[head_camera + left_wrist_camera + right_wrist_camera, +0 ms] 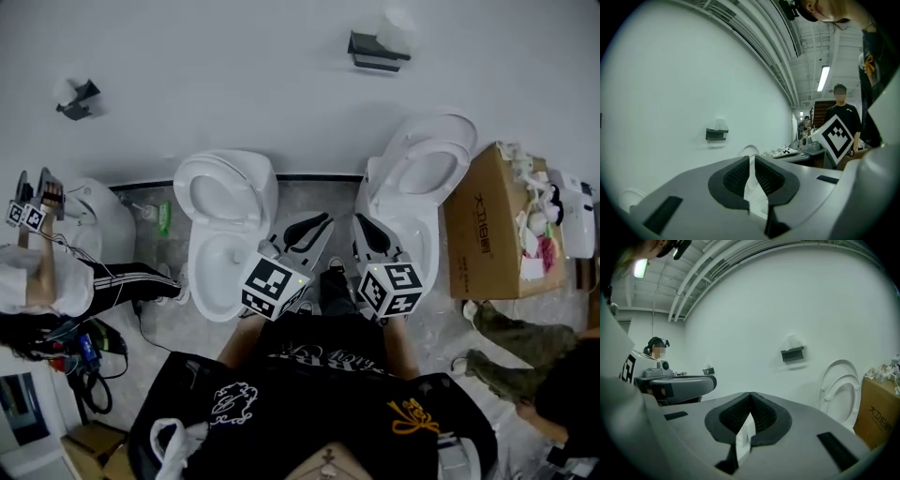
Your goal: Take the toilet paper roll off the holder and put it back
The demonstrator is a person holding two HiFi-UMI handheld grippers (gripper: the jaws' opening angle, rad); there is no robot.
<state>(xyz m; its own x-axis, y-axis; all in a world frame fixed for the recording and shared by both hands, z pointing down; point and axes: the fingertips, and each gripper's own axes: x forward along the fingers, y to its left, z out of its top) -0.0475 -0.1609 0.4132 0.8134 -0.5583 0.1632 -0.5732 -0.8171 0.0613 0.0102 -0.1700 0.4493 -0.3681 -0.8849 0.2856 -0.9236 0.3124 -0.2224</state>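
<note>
A dark holder (377, 52) is fixed on the white wall, and a white toilet paper roll (397, 28) sits on top of it. The left gripper view shows the holder (716, 134) and roll (721, 124) far ahead, and so does the right gripper view, with the holder (793, 354) under the roll (793, 341). My left gripper (326, 219) and right gripper (359, 219) are side by side low in front of me, well short of the wall. The left gripper (752, 158) is shut to a thin slit with nothing in it. The right gripper (750, 393) is shut and empty.
Two white toilets stand below the wall, one on the left (225, 225) and one on the right (422, 178) with its lid up. An open cardboard box (487, 225) sits at the right. A second wall holder (75, 98) is at the left. People are at the left (56, 281) and lower right (525, 366).
</note>
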